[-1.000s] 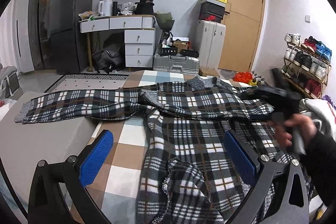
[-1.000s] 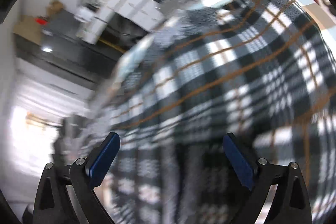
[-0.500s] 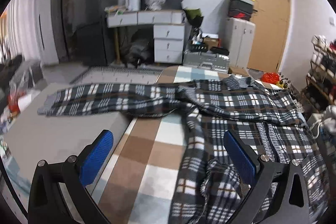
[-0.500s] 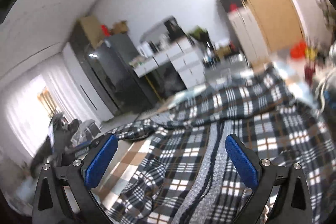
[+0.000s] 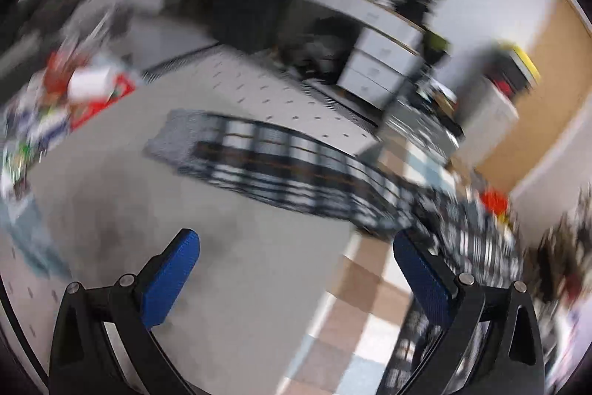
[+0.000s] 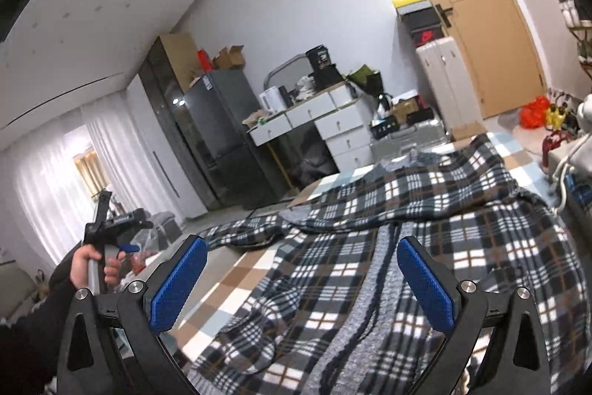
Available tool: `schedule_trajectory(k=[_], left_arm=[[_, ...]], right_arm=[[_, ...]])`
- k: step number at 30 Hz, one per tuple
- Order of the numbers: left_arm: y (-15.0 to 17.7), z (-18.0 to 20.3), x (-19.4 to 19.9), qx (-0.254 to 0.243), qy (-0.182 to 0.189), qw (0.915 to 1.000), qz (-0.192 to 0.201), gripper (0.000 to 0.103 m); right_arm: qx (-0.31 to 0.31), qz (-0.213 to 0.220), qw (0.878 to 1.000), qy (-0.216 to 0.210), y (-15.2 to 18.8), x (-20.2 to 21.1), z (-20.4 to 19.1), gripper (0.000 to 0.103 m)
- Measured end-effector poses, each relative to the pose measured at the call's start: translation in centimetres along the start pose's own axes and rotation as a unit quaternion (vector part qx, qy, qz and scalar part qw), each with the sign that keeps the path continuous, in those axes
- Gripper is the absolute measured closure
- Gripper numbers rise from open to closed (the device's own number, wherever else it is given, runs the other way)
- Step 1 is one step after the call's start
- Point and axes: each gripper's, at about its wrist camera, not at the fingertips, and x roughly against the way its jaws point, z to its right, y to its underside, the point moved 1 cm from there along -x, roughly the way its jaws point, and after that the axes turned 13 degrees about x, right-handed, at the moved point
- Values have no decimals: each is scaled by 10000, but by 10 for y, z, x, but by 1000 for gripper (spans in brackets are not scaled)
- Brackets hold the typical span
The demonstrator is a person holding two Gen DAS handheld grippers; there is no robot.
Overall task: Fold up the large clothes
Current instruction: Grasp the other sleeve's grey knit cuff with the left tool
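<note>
Your right claw (image 6: pixel 301 280) is wide apart w/ nothing in it, above the plaid shirt (image 6: pixel 425 239); shirt lies spread on the checked bed (image 6: pixel 236 276); your left claw (image 5: pixel 296 274) is apart too, empty, near its sleeve (image 5: pixel 266 165); view's blurry.

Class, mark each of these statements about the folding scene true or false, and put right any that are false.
1. The right gripper is open and holds nothing. True.
2. The plaid garment is already folded into a neat square. False: it lies spread out and rumpled, one sleeve stretched out sideways.
3. The left gripper is clamped on the sleeve. False: it is open, with the sleeve lying beyond its fingers.
4. The wooden door is shut. True.
</note>
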Motion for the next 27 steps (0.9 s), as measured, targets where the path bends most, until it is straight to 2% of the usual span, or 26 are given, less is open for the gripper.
schedule_trajectory(k=[3, 5, 9, 15, 17, 21, 24, 27], left_arm=[[-25, -32, -10, 567, -8, 9984, -63, 1], [-38, -51, -27, 975, 53, 9945, -383, 1], [-53, -88, -57, 1878, 418, 9778, -834, 1], [-61, -107, -87, 2429, 1171, 9551, -1226, 1], [-62, -106, -94, 2431, 1296, 9532, -1248, 1], [-69, -100, -103, 2196, 1334, 9579, -1278, 1], [-75, -100, -111, 2262, 1370, 9553, -1319, 1], [-80, -108, -113, 2352, 1263, 9577, -1074, 4]], right_arm=[[5, -65, 9999, -118, 2, -3, -2, 0], [-72, -76, 9996, -251, 4, -5, -3, 0], [-143, -190, 9991, -360, 8, -12, -4, 0], [-264, -323, 9984, -371, 13, -20, 1, 0], [-373, -339, 9980, -392, 13, -23, 5, 0], [-592, -428, 9965, -410, 16, -28, 11, 0], [-648, -475, 9960, -399, 18, -30, 14, 0], [-646, -480, 9960, -389, 18, -30, 14, 0]])
